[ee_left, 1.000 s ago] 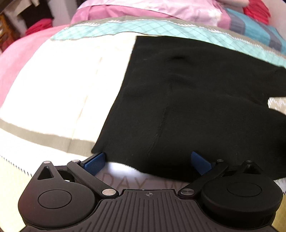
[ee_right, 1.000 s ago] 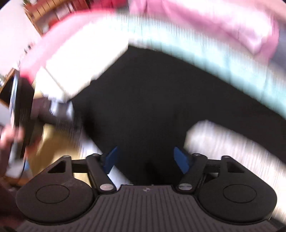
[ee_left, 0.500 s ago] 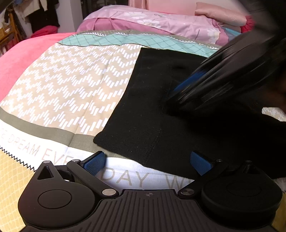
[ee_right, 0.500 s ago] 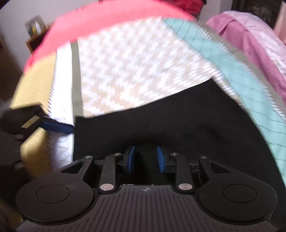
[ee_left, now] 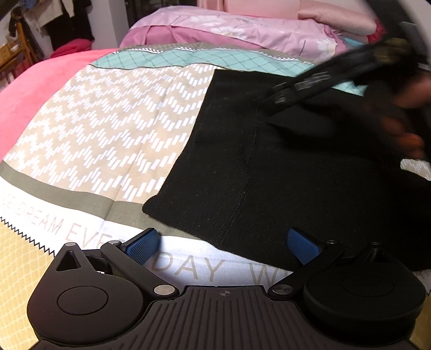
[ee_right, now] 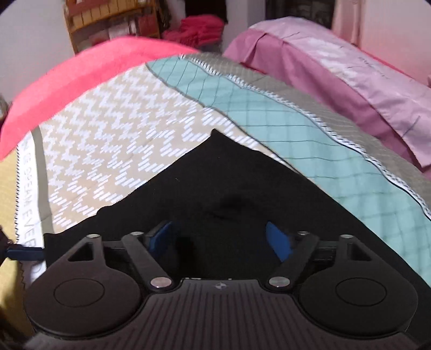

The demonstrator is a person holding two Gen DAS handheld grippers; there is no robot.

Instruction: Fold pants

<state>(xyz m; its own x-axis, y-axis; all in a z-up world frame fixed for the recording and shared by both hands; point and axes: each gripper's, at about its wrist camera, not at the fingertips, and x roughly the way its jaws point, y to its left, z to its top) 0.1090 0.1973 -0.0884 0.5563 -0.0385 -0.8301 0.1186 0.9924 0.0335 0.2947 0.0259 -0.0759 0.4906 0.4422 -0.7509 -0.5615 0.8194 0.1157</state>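
Black pants (ee_left: 282, 167) lie flat on the patterned bedspread (ee_left: 107, 129), a seam running down their middle. My left gripper (ee_left: 222, 247) is open at their near hem; its right pad (ee_left: 303, 249) is over the cloth and its left pad over the bedspread. In the left wrist view my right gripper (ee_left: 277, 98) is blurred above the far part of the pants, held by a hand (ee_left: 404, 126). In its own view the right gripper (ee_right: 219, 239) hovers low over the pants (ee_right: 229, 188) near a far corner. Its jaws are opening, with nothing pinched between them.
Pink pillows and folded bedding (ee_left: 256, 29) lie along the far side of the bed. A pink-red blanket (ee_right: 89, 72) covers the left part. A wooden shelf (ee_right: 113, 21) and red clothes (ee_right: 199, 27) stand beyond the bed. The left gripper's blue finger (ee_right: 24, 254) shows at the edge.
The right gripper's jaws narrowed, then spread wide, and it shifted toward the pants' far corner. In the left view it moved from mid-frame to the upper right. The left gripper hardly moved.
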